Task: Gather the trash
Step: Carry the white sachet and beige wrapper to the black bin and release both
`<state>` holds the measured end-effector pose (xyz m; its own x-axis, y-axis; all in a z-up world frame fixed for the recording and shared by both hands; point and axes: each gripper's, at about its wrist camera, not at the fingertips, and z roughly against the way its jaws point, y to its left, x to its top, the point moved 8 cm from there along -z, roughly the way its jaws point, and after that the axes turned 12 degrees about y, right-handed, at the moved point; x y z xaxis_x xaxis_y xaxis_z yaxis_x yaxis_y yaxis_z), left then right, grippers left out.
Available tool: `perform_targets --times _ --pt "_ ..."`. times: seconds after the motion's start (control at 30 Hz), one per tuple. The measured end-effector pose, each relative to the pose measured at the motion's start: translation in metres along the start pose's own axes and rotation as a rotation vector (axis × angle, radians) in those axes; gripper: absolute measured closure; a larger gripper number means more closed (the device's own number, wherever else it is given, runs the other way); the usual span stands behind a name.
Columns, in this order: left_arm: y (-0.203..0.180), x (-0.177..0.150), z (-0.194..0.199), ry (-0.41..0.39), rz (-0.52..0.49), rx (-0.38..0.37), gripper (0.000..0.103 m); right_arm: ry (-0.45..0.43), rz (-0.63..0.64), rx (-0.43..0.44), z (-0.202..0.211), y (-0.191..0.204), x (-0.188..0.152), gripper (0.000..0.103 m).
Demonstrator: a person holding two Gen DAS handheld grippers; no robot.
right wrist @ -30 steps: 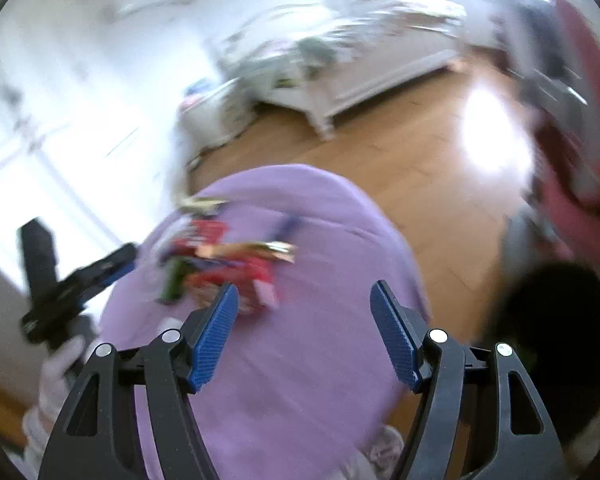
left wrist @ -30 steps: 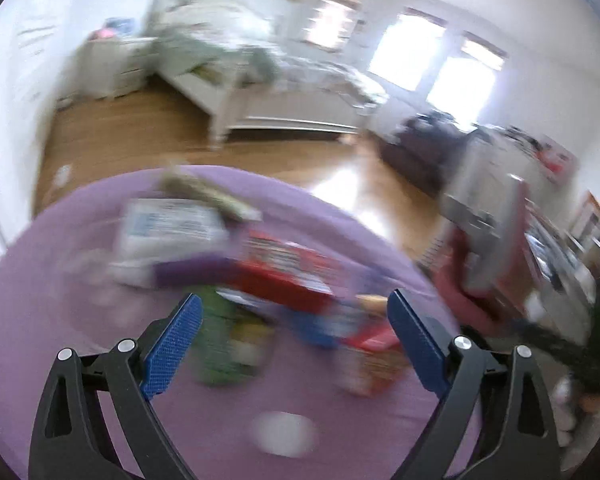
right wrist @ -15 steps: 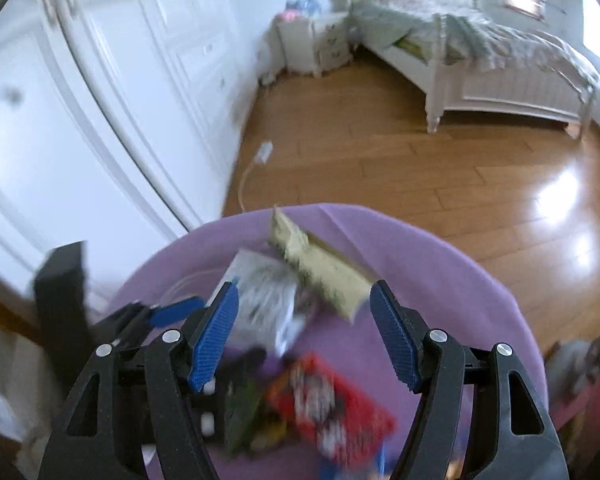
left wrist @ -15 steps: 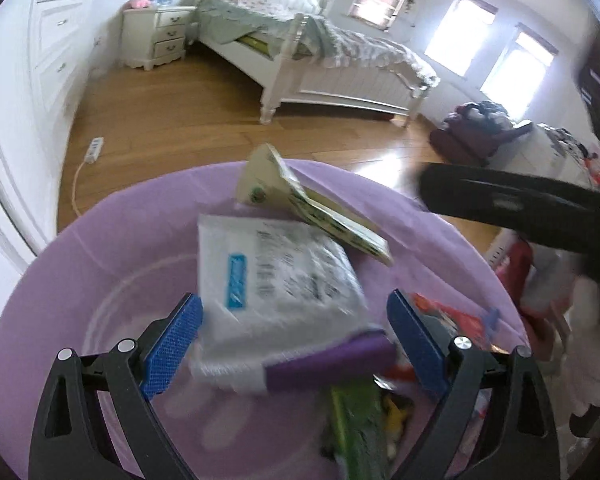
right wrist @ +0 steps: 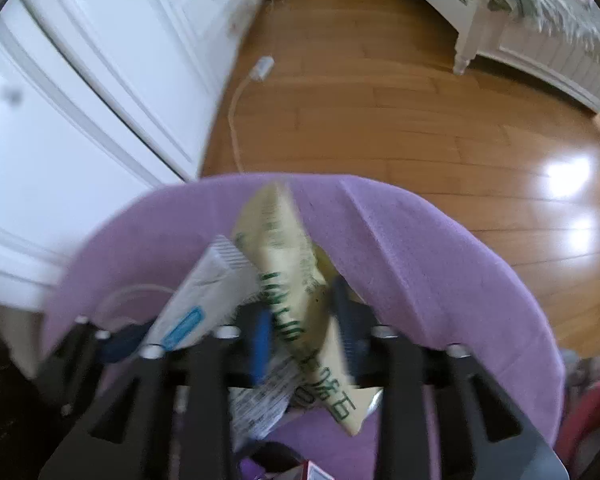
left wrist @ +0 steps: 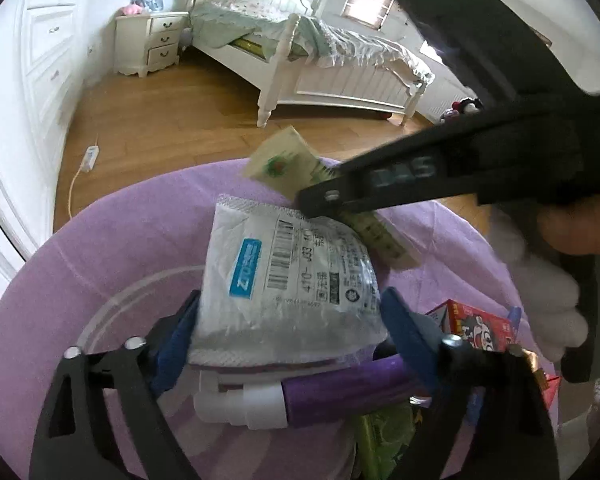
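On the round purple-covered table [left wrist: 100,248], counted by kind:

- one white plastic mailer bag with a barcode label [left wrist: 288,280], centre of the left wrist view
- one pale yellow-green snack wrapper with green print [right wrist: 296,300], centre of the right wrist view
- one purple tube with a white cap [left wrist: 300,396], lower centre
- one red printed carton [left wrist: 476,328], lower right
- one green packet [left wrist: 384,436], bottom edge

Two grippers: the left [left wrist: 290,336] and the right [right wrist: 302,330].

Upper left: one white three-drawer nightstand [left wrist: 150,42]. Top centre: one white bed [left wrist: 320,64].

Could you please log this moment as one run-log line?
left claw: closing around white pouch | right claw: closing on cream wrapper | surface: purple cloth
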<state>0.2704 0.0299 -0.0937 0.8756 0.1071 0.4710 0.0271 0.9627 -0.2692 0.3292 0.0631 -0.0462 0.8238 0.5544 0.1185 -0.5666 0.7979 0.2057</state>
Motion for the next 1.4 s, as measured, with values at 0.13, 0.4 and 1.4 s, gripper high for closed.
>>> perform_targets --times 0.13,0.4,1.4 --pt "0.002 -0.001 -0.001 0.006 0.017 -0.06 0.06 -0.075 -0.072 0.079 0.02 -0.016 -0.014 0.09" --pt "-0.006 -0.004 0.029 -0.087 -0.011 -0.121 0.067 -0.377 -0.213 0.267 0.117 -0.034 -0.098 0.09" --pt "-0.336 -0.162 0.15 -0.139 -0.531 -0.398 0.067 -0.857 -0.721 0.334 0.232 -0.153 -0.539 0.09"
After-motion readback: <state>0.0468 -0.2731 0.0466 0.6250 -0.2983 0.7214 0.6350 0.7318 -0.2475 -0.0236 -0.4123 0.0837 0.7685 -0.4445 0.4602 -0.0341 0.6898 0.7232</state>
